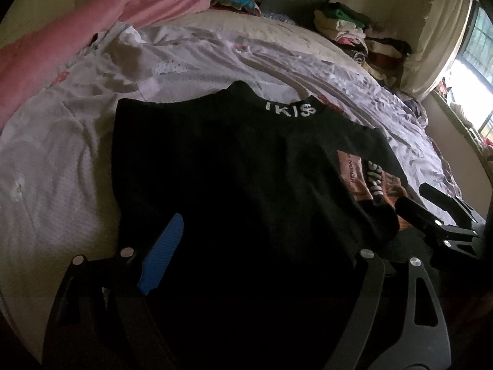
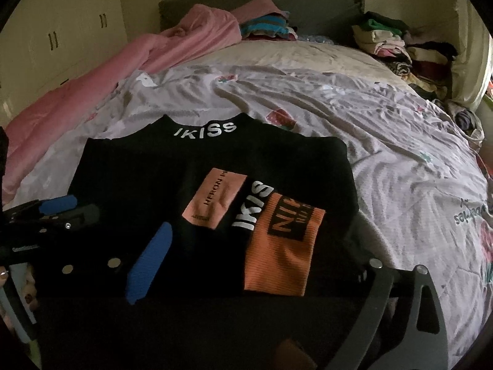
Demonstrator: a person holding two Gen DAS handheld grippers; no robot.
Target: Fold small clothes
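While both pairs of tongs hang wide open and empty over the near hem, a black top (image 2: 197, 191) lies flat on the floral bedsheet (image 2: 385, 154), collar away from the person, its long axis running straight ahead from hem to neck. The right gripper (image 2: 262, 265) sits just over the right half, where a sleeve with orange patches is already turned in across the chest; the left gripper (image 1: 255, 246) hovers over the plainer left half, so the left hand looks nearer any unfolded edge. White lettering marks the collar. The knit appears soft and thick. Folded stacks (image 2: 397, 49) wait by the headboard.
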